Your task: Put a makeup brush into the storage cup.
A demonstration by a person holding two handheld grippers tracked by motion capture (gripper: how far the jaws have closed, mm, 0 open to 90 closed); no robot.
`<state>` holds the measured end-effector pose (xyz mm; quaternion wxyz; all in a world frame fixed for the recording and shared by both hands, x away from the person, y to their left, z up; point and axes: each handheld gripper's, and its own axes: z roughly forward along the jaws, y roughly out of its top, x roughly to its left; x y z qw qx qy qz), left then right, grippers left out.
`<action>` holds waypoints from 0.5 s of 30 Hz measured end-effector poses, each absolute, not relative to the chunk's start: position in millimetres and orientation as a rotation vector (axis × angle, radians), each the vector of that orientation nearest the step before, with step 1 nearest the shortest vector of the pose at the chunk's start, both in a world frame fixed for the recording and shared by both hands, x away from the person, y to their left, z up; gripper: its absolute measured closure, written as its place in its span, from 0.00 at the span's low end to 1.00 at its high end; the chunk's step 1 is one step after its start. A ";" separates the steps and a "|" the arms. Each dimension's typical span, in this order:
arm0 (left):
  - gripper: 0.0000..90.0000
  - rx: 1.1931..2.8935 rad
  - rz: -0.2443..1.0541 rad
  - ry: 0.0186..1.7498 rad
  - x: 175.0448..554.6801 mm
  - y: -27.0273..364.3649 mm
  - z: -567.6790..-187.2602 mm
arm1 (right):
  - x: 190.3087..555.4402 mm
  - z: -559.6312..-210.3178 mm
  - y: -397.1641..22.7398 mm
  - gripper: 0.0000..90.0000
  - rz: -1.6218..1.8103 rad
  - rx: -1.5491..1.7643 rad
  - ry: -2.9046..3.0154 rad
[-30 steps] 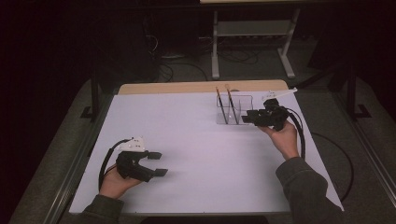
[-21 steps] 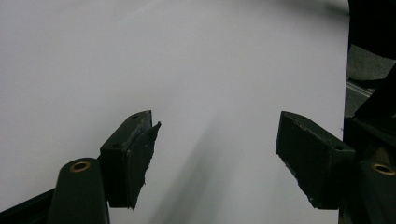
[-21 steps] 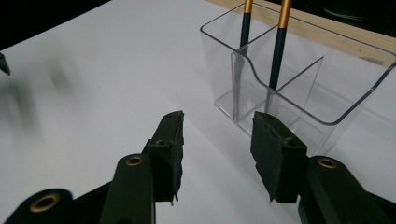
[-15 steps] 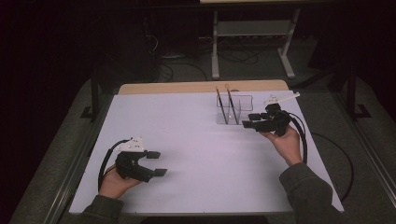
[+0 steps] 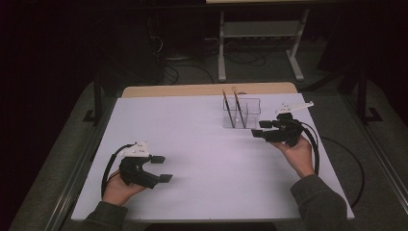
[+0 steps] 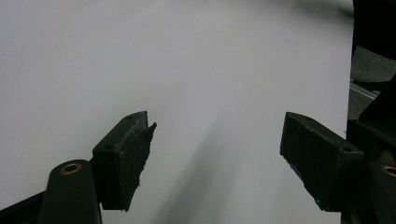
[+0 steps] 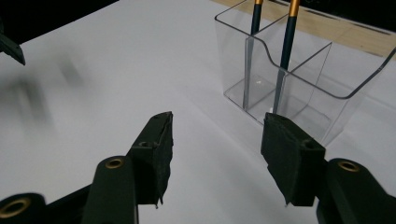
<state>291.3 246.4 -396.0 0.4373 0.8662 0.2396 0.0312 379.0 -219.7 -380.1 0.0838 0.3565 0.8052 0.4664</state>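
A clear plastic pen holder [image 5: 250, 118] [image 7: 322, 88] with compartments stands at the back right of the white mat. Two dark pencils with gold bands [image 5: 229, 109] [image 5: 239, 108] lean upright in it, also visible in the right gripper view [image 7: 256, 18] [image 7: 286, 51]. Just right of the holder, my right gripper [image 5: 258, 130] [image 7: 217, 135] points left; its jaws have just been opening and nothing is between them. Near the front left, my left gripper [image 5: 165, 168] [image 6: 215, 140] rests over bare mat, jaws wide after opening a little more, and empty.
The white mat [image 5: 207, 159] covers the table, with a strip of bare wood [image 5: 207, 90] along the far edge. A metal stand [image 5: 260, 33] and cables lie on the dark floor behind. A cable loops on the floor to the right [image 5: 353, 163].
My right gripper has drawn back a little from the holder toward the near side, and its jaws stand wider apart. The left hand has stayed in place.
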 end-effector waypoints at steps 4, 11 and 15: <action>0.25 2.152 0.084 0.606 290.8 246.5 -396.2 | 374.9 -382.8 -221.7 0.45 1.392 1.066 2.407; 0.24 2.151 0.086 0.612 290.8 247.7 -396.4 | 366.5 -385.5 -222.2 0.43 1.381 1.066 2.413; 0.24 2.151 0.089 0.613 290.7 247.9 -396.4 | 363.4 -387.0 -223.2 0.42 1.367 1.056 2.423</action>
